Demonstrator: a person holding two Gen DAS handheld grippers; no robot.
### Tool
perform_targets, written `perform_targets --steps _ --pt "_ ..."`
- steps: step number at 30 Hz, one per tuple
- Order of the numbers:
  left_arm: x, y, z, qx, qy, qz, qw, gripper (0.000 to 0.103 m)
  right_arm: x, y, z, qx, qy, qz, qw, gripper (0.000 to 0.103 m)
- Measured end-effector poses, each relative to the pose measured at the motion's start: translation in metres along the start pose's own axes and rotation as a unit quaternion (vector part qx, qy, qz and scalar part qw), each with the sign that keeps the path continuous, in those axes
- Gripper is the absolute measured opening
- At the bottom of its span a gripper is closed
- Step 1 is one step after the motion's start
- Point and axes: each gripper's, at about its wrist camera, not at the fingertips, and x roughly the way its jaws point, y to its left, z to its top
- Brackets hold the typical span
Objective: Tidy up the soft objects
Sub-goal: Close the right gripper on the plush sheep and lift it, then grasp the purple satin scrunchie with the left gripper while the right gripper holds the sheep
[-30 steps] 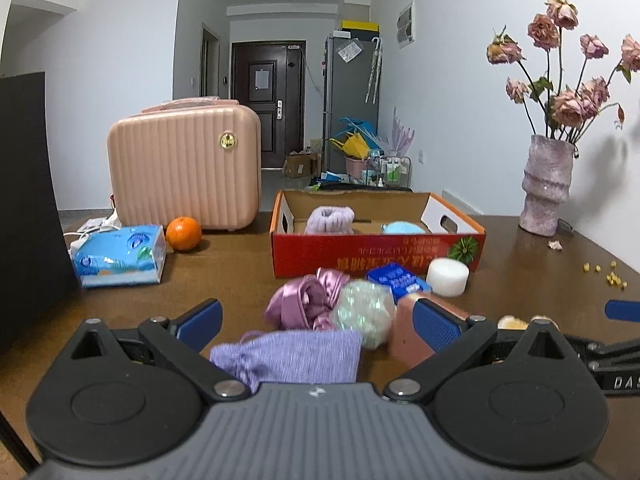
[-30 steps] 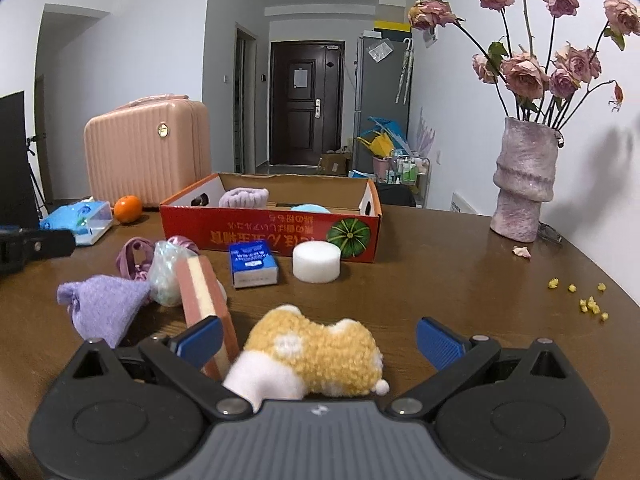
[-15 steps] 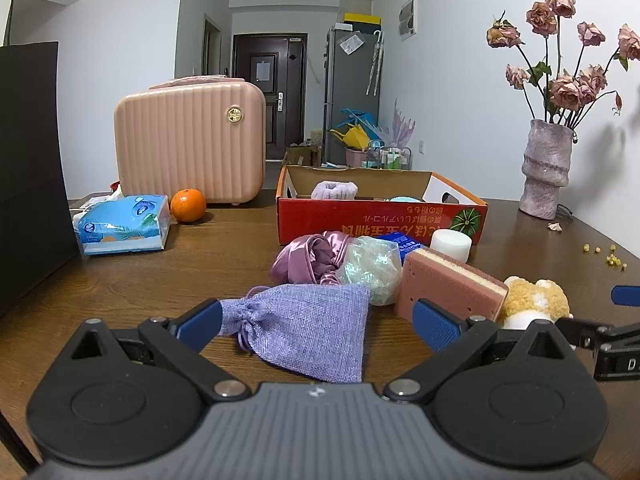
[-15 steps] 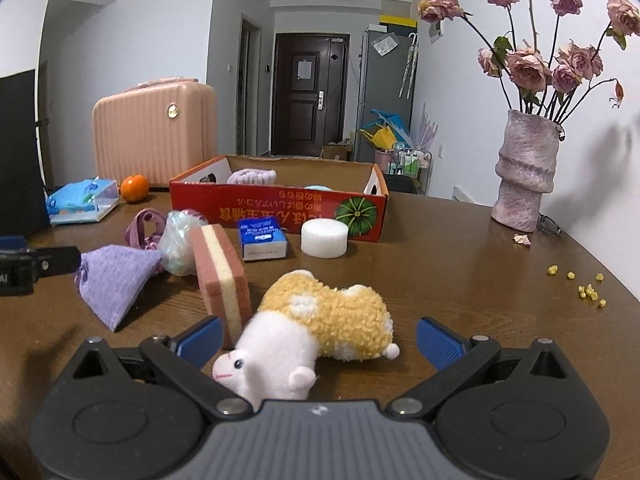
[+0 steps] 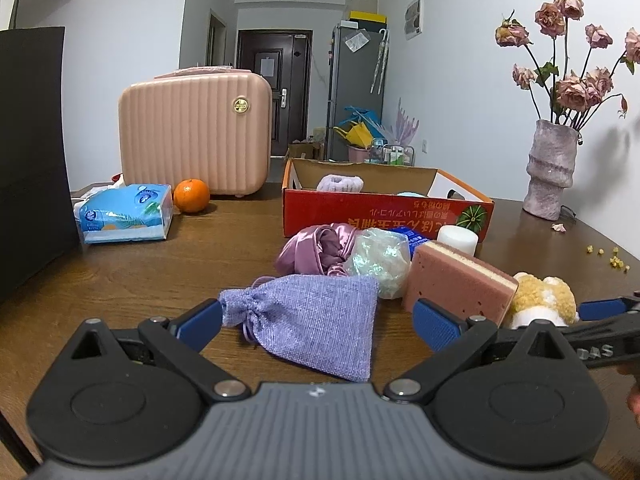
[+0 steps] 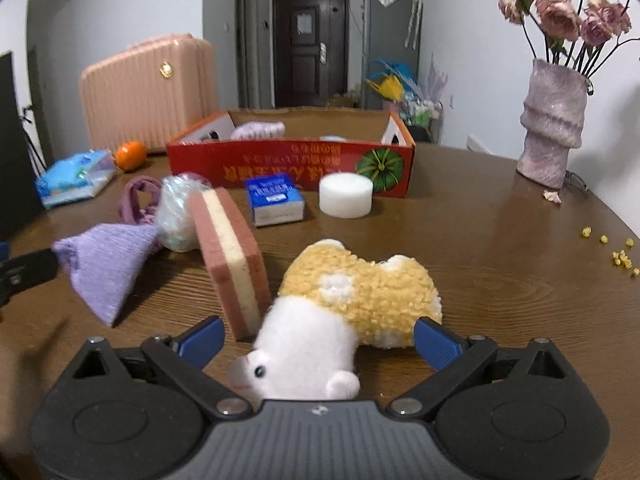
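Note:
A lilac drawstring pouch (image 5: 312, 320) lies on the brown table between the fingers of my left gripper (image 5: 318, 322), which stands open around it. A white and yellow plush toy (image 6: 340, 312) lies between the fingers of my right gripper (image 6: 318, 340), whose jaws are closing but show no press on it. A pink and yellow sponge (image 6: 232, 264) stands on edge left of the plush. Behind it are a satin scrunchie (image 5: 316, 250) and an iridescent ball (image 5: 378, 260). The red cardboard box (image 6: 288, 164) farther back holds a fuzzy lilac band (image 5: 340, 182).
A white foam disc (image 6: 346, 194) and a blue packet (image 6: 274, 198) lie before the box. A pink case (image 5: 196, 136), a tissue pack (image 5: 126, 214) and an orange (image 5: 191, 195) stand back left. A vase (image 6: 554, 124) and yellow crumbs (image 6: 620, 256) are on the right.
My right gripper has moved forward and tipped down, so the plush now fills the gap between its fingers. My left gripper has sunk until the pouch lies between its fingers.

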Motion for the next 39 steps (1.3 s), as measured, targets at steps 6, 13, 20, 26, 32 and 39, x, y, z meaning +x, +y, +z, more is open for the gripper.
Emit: perform_targets --steps 6,13,20,26,32,39 --pt "0.003 0.0 -0.002 -0.001 0.008 -0.001 1.0 0.103 0.026 0.0 0.004 -0.007 0.038 -0.009 0.999 0.084" --pt "0.008 0.002 -0.003 -0.004 0.018 0.006 0.9998 0.103 0.038 -0.011 0.004 -0.006 0.044 0.015 0.999 0.064" --pt "0.014 0.001 -0.005 0.0 0.028 0.015 0.9995 0.103 0.035 -0.014 0.0 -0.006 0.022 0.031 0.999 0.053" --pt "0.018 -0.001 -0.007 0.005 0.035 0.019 0.9992 0.103 0.031 -0.02 -0.001 0.01 0.008 0.043 0.999 0.048" --pt "0.019 -0.002 -0.007 0.004 0.04 0.02 0.999 0.103 0.019 -0.027 0.0 0.023 -0.025 0.044 0.998 0.047" --pt "0.019 -0.001 0.001 0.005 0.046 0.024 0.9986 0.103 0.013 -0.036 0.001 0.044 -0.045 0.036 0.997 0.047"
